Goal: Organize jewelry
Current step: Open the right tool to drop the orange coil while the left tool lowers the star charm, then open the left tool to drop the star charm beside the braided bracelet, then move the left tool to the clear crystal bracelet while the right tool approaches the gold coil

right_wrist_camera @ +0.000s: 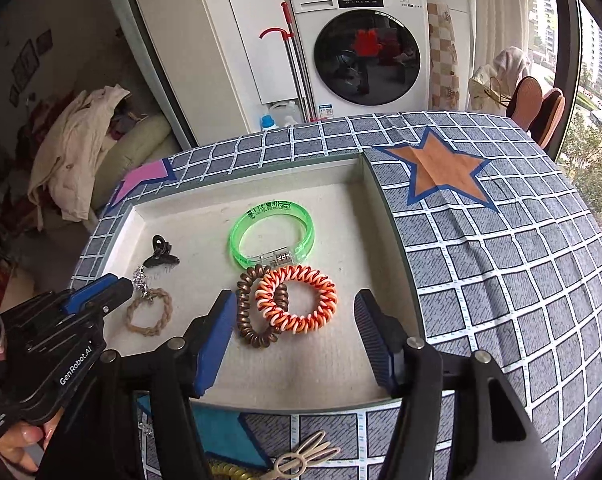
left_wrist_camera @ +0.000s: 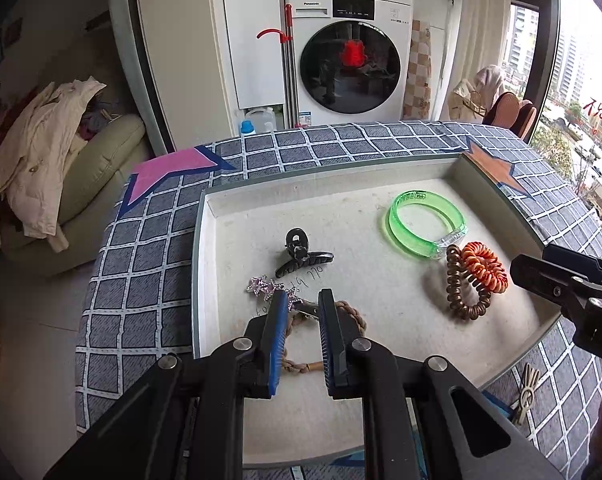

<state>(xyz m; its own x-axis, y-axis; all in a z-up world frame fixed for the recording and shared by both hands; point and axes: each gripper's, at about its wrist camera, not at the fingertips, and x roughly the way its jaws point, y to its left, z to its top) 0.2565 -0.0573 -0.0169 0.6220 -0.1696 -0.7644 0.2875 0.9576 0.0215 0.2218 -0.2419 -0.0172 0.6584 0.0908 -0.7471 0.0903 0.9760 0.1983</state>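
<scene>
left gripper point(left_wrist_camera: 303, 300): jaws narrow, nothing pinched, above braided band point(left_wrist_camera: 351, 314) | right gripper point(right_wrist_camera: 295, 300): spread, empty, over 2 coil ties point(right_wrist_camera: 297, 304) | tray point(right_wrist_camera: 389, 216): green bangle point(right_wrist_camera: 273, 232) far

a glossy translucent green plastic bangle point(right_wrist_camera: 272, 233) is lying on a matt felt-like tray point(right_wrist_camera: 333, 364), over checked cloth point(right_wrist_camera: 501, 280).

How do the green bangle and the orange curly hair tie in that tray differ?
The green bangle is smooth, see-through plastic with printed lettering and a clear clasp; the orange hair tie is an opaque orange-and-white spiral coil. The bangle lies flat on the tray, farther back; the hair tie rests partly on a brown coil tie. Both are rings lying loose in the tray.
</scene>
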